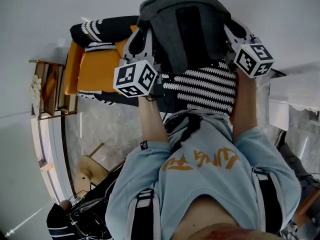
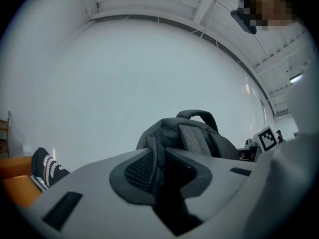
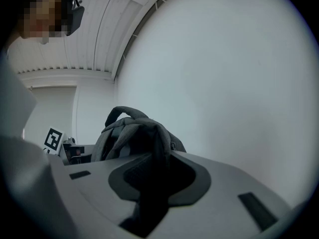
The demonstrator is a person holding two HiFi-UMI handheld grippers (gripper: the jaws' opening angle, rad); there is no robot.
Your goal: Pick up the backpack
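The grey backpack (image 1: 185, 29) is up off the orange sofa (image 1: 95, 66), held in the air between both claws just to the side of its seat. The left claw (image 2: 159, 168) pinches a fold of strap or side fabric, and the right claw (image 3: 154, 178) is clamped on a dark strap on the bag's other side. The pick-up looks essentially done. The bag's underside is hidden, so it may still brush the striped throw (image 1: 210, 86) on the sofa. What is left is to hold it steady. An orange print on the person's light-blue sweatshirt (image 1: 200, 161) appears upside down and I cannot read it. The backpack shows no legible brand.
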